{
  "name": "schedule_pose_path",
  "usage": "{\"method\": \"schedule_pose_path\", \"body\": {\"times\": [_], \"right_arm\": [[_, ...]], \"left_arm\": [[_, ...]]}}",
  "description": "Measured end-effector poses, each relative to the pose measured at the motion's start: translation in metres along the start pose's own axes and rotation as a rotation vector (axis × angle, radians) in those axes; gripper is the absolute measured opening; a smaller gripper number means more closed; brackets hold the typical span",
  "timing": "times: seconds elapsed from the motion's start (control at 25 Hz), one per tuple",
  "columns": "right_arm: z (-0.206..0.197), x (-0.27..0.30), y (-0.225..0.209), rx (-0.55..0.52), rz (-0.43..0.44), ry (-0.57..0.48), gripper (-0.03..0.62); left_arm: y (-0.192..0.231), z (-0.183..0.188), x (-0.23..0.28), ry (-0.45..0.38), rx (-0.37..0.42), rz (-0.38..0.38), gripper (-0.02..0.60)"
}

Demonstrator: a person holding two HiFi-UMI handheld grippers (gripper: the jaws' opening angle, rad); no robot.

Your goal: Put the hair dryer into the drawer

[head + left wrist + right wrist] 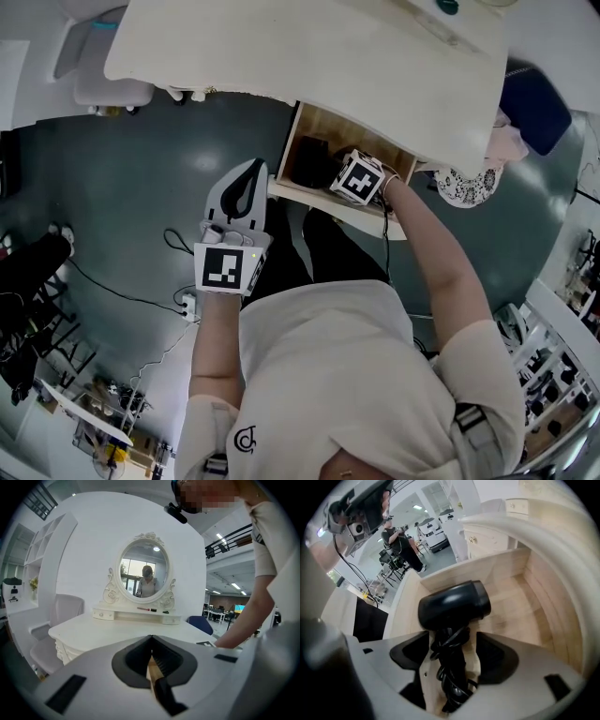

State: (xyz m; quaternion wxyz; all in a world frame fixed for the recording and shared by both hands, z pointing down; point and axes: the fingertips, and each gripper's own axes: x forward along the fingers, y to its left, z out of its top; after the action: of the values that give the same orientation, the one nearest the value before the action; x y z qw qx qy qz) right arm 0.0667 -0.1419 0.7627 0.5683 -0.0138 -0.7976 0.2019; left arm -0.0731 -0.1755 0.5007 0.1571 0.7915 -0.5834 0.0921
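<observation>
Black plastic hair dryer [454, 606] lying in the pale wooden drawer [525, 602], with the right claw [453, 654] wide open around its handle.
The cord-wrapped handle sits between the parted jaws, pads not pressing, and the barrel lies just beyond the tips. The drawer holds nothing else in sight. The dryer looks light and rigid (its smooth barrel is probably slippery), so the corded handle seems the surest hold. The left claw [151, 643] is closed and empty.
</observation>
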Motion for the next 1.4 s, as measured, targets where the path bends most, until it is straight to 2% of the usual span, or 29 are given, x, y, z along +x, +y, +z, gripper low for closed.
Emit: {"method": "schedule_pose_path", "body": {"times": [0.12,0.2,0.24,0.32,0.36,0.44,0.6,0.84,1.12,1.4], "right_arm": [[0.008,-0.016,-0.001,0.004,-0.033,-0.033,0.313],[0.023,-0.035,-0.007,0.014,-0.100,-0.105,0.251],[0.034,-0.048,-0.011,0.033,-0.151,-0.167,0.191],[0.052,-0.079,-0.021,0.101,-0.271,-0.300,0.031],[0.057,-0.093,-0.024,0.138,-0.319,-0.348,0.008],[0.063,-0.116,-0.025,0.181,-0.381,-0.410,0.008],[0.080,-0.156,-0.019,0.200,-0.457,-0.530,0.006],[0.114,-0.256,-0.010,0.226,-0.638,-0.812,0.006],[0.104,-0.352,0.016,0.317,-0.827,-1.088,0.006],[0.082,-0.421,0.038,0.358,-1.008,-1.297,0.006]], "left_arm": [[-0.001,0.008,0.002,0.001,0.001,0.000,0.012],[-0.004,0.018,0.006,-0.018,0.012,-0.016,0.012],[-0.005,0.022,0.006,-0.025,0.019,-0.027,0.012],[-0.007,0.025,0.005,-0.016,0.027,-0.053,0.012],[-0.008,0.027,0.005,-0.009,0.029,-0.069,0.012],[-0.010,0.034,0.006,-0.004,0.045,-0.107,0.012],[-0.013,0.053,0.008,-0.013,0.096,-0.181,0.012],[-0.011,0.086,0.018,-0.050,0.148,-0.260,0.012],[-0.024,0.127,0.027,-0.122,0.228,-0.359,0.011],[-0.041,0.165,0.033,-0.195,0.280,-0.399,0.012]]}}
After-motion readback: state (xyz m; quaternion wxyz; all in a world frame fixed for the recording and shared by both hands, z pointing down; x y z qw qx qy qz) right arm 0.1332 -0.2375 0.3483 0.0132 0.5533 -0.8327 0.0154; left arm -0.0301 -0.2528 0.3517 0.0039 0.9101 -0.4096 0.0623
